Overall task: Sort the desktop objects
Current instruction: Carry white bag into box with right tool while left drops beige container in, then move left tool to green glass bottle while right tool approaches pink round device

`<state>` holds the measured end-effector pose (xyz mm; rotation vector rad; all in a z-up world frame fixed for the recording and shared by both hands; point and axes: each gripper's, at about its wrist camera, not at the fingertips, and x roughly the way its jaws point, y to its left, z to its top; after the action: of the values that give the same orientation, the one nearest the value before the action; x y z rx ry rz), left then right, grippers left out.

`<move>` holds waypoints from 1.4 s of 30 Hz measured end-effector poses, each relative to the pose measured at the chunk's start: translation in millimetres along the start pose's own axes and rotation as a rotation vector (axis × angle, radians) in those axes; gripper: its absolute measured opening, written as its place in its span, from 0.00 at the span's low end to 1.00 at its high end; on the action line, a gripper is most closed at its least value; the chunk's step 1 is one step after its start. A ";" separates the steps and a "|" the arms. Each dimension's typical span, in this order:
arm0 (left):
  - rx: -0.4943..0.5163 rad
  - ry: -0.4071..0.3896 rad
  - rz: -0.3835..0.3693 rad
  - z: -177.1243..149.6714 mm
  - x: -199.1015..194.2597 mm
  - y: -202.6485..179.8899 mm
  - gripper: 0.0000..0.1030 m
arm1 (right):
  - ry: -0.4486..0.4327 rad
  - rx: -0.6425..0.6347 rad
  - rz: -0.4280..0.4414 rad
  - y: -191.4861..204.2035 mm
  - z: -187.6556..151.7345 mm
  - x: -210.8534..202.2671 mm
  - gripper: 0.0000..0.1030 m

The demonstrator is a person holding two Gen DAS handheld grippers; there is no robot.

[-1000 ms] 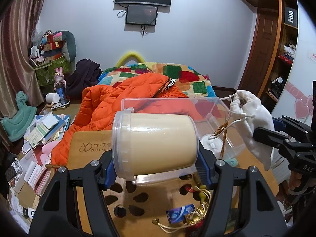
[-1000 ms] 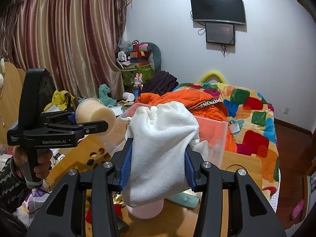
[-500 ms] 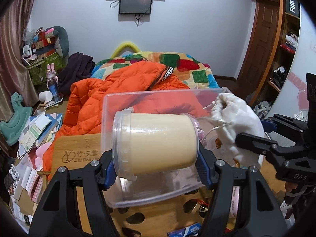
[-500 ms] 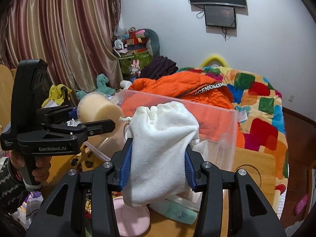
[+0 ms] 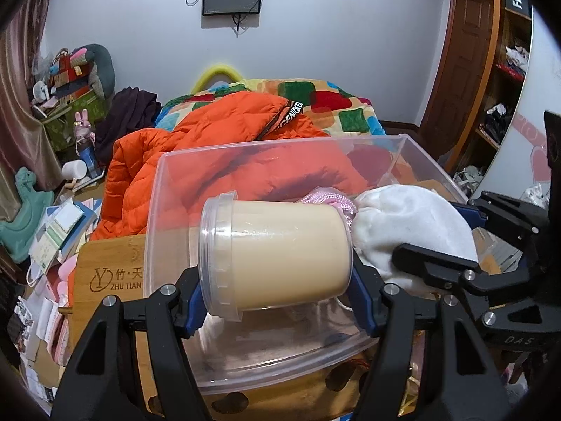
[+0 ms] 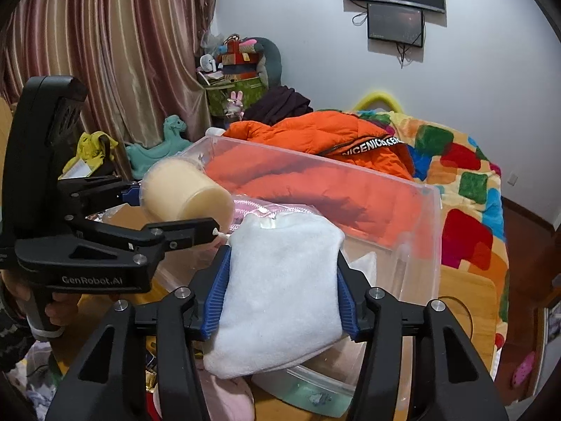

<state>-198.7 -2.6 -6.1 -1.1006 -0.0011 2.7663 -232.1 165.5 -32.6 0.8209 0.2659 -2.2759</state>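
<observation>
My left gripper (image 5: pixel 277 308) is shut on a clear jar of cream-coloured paste (image 5: pixel 277 256), held on its side over the open clear plastic bin (image 5: pixel 245 154). My right gripper (image 6: pixel 280 301) is shut on a white fleece drawstring pouch (image 6: pixel 280 280), held over the same bin (image 6: pixel 413 224). The pouch (image 5: pixel 413 224) sits right of the jar in the left wrist view. The jar (image 6: pixel 182 193) and left gripper (image 6: pixel 182 228) show at left in the right wrist view. A pink item (image 5: pixel 326 200) lies inside the bin behind the jar.
The bin stands on a wooden desk (image 5: pixel 105 277). An orange puffer jacket (image 5: pixel 217 140) and a patchwork blanket (image 6: pixel 466 182) lie on the bed behind. Books and papers (image 5: pixel 56 231) are piled at left. A mint item (image 6: pixel 315 396) lies under the bin's near edge.
Both grippers have moved forward and down toward the bin with their loads; the jar and pouch now hang over its opening, closer together.
</observation>
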 end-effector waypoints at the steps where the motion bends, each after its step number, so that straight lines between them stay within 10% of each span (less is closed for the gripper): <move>1: 0.005 0.002 0.002 0.3 1.0 -1.0 0.64 | 0.001 -0.004 -0.003 0.9 0.3 0.0 0.49; 20: 0.006 -0.042 0.040 1.9 -23.4 0.1 0.65 | 0.003 -0.037 -0.141 11.5 4.8 -13.5 0.72; 42: -0.018 -0.079 0.069 -40.0 -83.5 -4.6 0.88 | -0.059 0.093 -0.160 23.6 -31.1 -84.9 0.72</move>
<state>-111.0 -13.2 22.0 -1.0133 0.0030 2.8751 -153.6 206.6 -2.8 0.8033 0.2072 -2.4736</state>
